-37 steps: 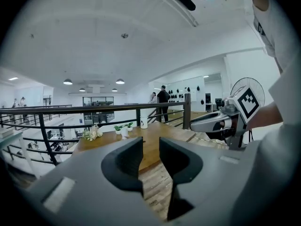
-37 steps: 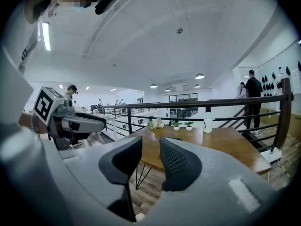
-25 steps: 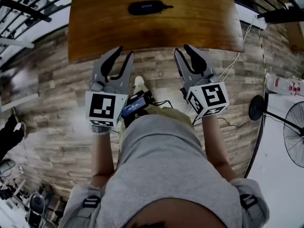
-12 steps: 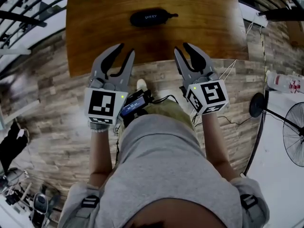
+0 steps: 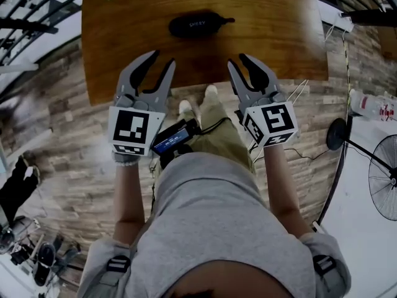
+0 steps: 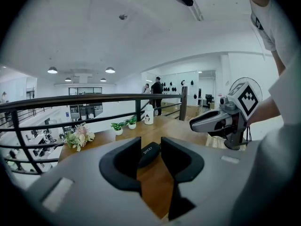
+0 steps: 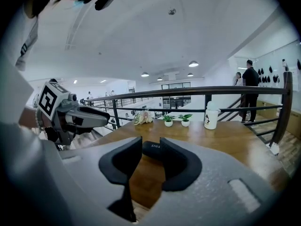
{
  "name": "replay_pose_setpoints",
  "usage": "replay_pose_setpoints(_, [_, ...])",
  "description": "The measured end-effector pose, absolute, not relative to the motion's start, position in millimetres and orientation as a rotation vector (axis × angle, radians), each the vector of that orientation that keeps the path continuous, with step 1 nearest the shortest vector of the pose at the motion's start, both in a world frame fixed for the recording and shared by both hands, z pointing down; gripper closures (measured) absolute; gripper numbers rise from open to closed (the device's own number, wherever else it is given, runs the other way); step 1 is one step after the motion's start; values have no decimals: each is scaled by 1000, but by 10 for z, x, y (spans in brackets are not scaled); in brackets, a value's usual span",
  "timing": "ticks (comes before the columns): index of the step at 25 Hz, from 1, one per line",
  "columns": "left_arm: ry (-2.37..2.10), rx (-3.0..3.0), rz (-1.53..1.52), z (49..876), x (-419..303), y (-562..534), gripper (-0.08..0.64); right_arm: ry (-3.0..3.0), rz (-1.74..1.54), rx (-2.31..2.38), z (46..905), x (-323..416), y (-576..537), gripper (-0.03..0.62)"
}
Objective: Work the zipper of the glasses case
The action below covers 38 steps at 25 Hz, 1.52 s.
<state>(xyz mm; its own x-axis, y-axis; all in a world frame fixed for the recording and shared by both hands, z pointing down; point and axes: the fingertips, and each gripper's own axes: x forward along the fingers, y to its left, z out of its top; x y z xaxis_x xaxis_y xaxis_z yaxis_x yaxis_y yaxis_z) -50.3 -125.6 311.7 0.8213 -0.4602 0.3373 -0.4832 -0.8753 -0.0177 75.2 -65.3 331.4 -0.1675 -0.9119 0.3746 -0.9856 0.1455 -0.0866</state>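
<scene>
The black glasses case (image 5: pixel 197 25) lies closed on the wooden table (image 5: pixel 124 36), towards its far side, with a pull tab at its right end. Both grippers hover at the table's near edge, short of the case and apart from it. My left gripper (image 5: pixel 161 59) is open; its jaws have just been opening, with nothing between them. My right gripper (image 5: pixel 237 61) is open and empty too. In the left gripper view the case (image 6: pixel 149 153) shows far off through the gap between the jaws. The right gripper view frames the case (image 7: pixel 151 148) the same way.
A white bottle (image 7: pixel 211 115), two small potted plants (image 7: pixel 176 119) and a bunch of flowers (image 6: pixel 77 136) stand along the table's far side by a black railing (image 7: pixel 197 92). A floor fan (image 5: pixel 384 176) stands on the right. People (image 7: pixel 248 84) stand in the distance.
Both grippers have moved forward to the table's near edge, and the case lies closer. The left jaws stand a little wider. The person's leg has stepped forward.
</scene>
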Motion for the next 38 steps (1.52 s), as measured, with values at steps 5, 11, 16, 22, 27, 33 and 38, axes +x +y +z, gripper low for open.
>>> replay_pose_setpoints(5, [-728, 2936, 628, 3409, -221, -1393, 404, -2198, 498, 1806, 3530, 971, -800, 479])
replay_pose_setpoints(11, [-682, 2964, 807, 3698, -74, -1527, 368, -2194, 533, 1730, 3738, 1069, -949, 479])
replay_pose_setpoints(16, [-642, 2957, 841, 3805, 50, -1777, 361, -2188, 573, 1684, 3928, 1098, -1072, 479])
replay_pose_setpoints(22, [-559, 2955, 946, 4032, 255, -2069, 360, -2181, 600, 1633, 4151, 1139, -1218, 479])
replay_pose_setpoints(27, [-475, 2937, 1061, 4258, 341, -2225, 354, -2168, 608, 1593, 4313, 1141, -1348, 479])
replay_pose_setpoints(33, [-371, 2926, 1148, 4454, 406, -2277, 357, -2142, 599, 1528, 4546, 1136, -1474, 479])
replay_pose_setpoints(38, [-319, 2903, 1127, 4468, 403, -2270, 368, -2116, 584, 1456, 4740, 1091, -1546, 479])
